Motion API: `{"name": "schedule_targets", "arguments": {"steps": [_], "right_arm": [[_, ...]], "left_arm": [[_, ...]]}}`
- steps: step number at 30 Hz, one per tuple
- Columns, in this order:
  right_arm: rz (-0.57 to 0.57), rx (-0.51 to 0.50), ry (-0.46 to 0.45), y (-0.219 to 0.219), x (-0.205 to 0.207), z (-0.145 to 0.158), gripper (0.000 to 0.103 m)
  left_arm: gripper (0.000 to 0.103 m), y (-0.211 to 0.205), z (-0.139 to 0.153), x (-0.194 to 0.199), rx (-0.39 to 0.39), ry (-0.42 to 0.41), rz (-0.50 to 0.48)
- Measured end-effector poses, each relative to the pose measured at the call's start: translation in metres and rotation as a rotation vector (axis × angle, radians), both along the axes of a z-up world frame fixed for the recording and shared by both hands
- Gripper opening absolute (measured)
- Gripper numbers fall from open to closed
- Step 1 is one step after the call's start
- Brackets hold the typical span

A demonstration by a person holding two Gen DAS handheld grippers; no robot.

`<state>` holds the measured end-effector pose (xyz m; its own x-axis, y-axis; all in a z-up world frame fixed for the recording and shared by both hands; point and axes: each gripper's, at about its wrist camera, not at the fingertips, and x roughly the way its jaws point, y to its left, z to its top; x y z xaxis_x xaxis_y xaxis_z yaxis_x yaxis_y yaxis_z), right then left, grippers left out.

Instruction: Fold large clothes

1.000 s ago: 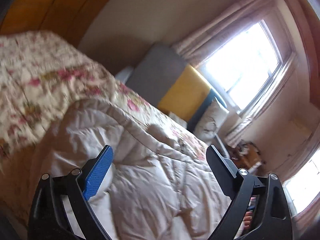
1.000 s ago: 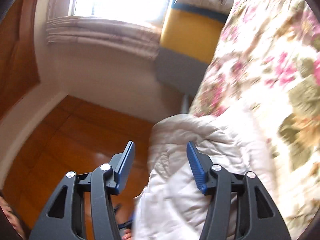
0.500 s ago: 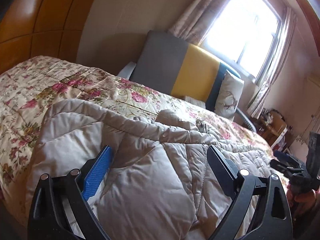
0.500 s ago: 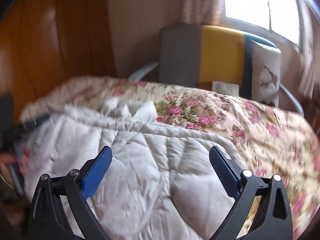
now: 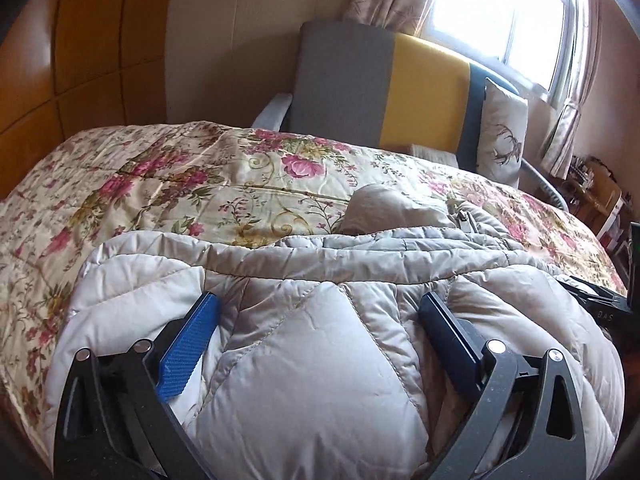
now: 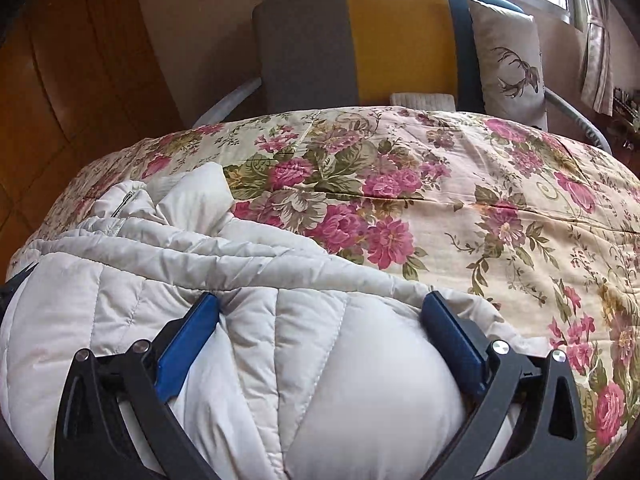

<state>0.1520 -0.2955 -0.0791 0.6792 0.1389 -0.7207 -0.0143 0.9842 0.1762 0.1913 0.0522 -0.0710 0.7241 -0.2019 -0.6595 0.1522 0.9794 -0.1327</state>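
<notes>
A pale grey quilted puffer jacket [image 5: 304,364] lies across the near edge of a bed covered with a floral quilt [image 5: 180,184]. Its collar with a zipper [image 5: 464,220] bunches up behind the body. My left gripper [image 5: 320,308] is open, its fingers spread wide around a bulge of the jacket's left part. In the right wrist view the jacket [image 6: 312,380] fills the lower left. My right gripper [image 6: 320,308] is open, its fingers straddling the jacket's right end beside the floral quilt [image 6: 480,208]. The right gripper's black body shows at the right edge of the left wrist view [image 5: 600,304].
A grey, yellow and blue chair [image 5: 384,92] with a deer-print cushion [image 5: 502,136] stands behind the bed under a bright window [image 5: 504,12]. Wooden wall panels [image 5: 80,60] rise at the left. A cluttered wooden side table [image 5: 596,196] stands at the far right.
Both grippers swung from tilted views of the room to level over the bed and came down onto the jacket. The right gripper's fingers opened wider. The jacket now bulges between both pairs of fingers.
</notes>
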Motion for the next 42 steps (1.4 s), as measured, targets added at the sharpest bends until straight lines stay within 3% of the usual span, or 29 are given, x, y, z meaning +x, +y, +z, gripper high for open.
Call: {"name": "schedule_targets", "arguments": {"steps": [2, 5, 6, 11, 13, 15, 18, 23, 25, 27, 29, 30, 33, 35, 40, 41, 42], "right_arm": [[-0.003, -0.002, -0.001, 0.002, 0.005, 0.001, 0.101], [-0.006, -0.011, -0.002, 0.003, 0.005, 0.002, 0.101], [-0.006, -0.013, -0.004, 0.003, 0.006, 0.001, 0.101], [-0.007, -0.014, -0.009, 0.003, 0.005, 0.0, 0.101], [-0.008, -0.015, -0.013, 0.004, 0.005, 0.001, 0.101], [-0.009, -0.01, -0.015, 0.003, 0.005, 0.001, 0.101], [-0.012, 0.005, -0.017, 0.001, 0.006, 0.0, 0.101], [-0.009, 0.009, -0.033, 0.001, 0.005, 0.001, 0.101], [-0.007, 0.029, -0.098, -0.001, -0.004, 0.005, 0.101], [0.04, 0.115, -0.214, -0.009, -0.024, 0.015, 0.101], [0.034, 0.17, -0.262, -0.018, -0.036, 0.021, 0.101], [0.024, 0.182, -0.249, -0.02, -0.038, 0.023, 0.1], [0.008, 0.142, -0.183, -0.013, -0.044, 0.031, 0.085], [0.023, 0.101, -0.14, -0.002, -0.051, 0.039, 0.083], [0.057, -0.072, -0.008, 0.036, -0.054, 0.038, 0.081], [0.054, -0.105, -0.006, 0.041, -0.054, 0.033, 0.078], [0.061, -0.12, -0.02, 0.045, -0.054, 0.031, 0.062]], "left_arm": [[0.099, -0.001, 0.013, -0.01, -0.01, 0.008, 0.023], [0.099, -0.005, 0.043, -0.03, -0.148, -0.033, 0.008], [0.099, -0.01, 0.05, -0.031, -0.162, -0.042, -0.015], [0.099, -0.059, 0.056, -0.017, -0.05, -0.03, -0.133], [0.099, -0.075, 0.035, 0.0, 0.045, 0.002, -0.138], [0.099, -0.076, 0.009, 0.018, 0.084, 0.04, -0.121], [0.1, -0.061, -0.015, 0.03, -0.011, 0.054, -0.122], [0.1, -0.059, -0.018, 0.024, -0.018, 0.038, -0.12], [0.1, -0.055, -0.013, 0.016, -0.026, 0.028, -0.101], [0.1, -0.051, -0.003, -0.003, -0.022, -0.002, -0.07], [0.1, -0.048, 0.004, -0.02, 0.001, -0.022, -0.05], [0.1, -0.045, 0.01, -0.032, 0.019, -0.035, -0.035], [0.1, -0.033, 0.016, -0.05, 0.048, -0.038, -0.002], [0.1, -0.023, 0.017, -0.055, 0.072, -0.023, 0.02], [0.081, -0.01, 0.0, -0.05, 0.006, 0.052, 0.023], [0.077, -0.01, -0.002, -0.048, 0.004, 0.053, 0.015], [0.066, -0.013, -0.004, -0.047, 0.007, 0.05, 0.001]]}}
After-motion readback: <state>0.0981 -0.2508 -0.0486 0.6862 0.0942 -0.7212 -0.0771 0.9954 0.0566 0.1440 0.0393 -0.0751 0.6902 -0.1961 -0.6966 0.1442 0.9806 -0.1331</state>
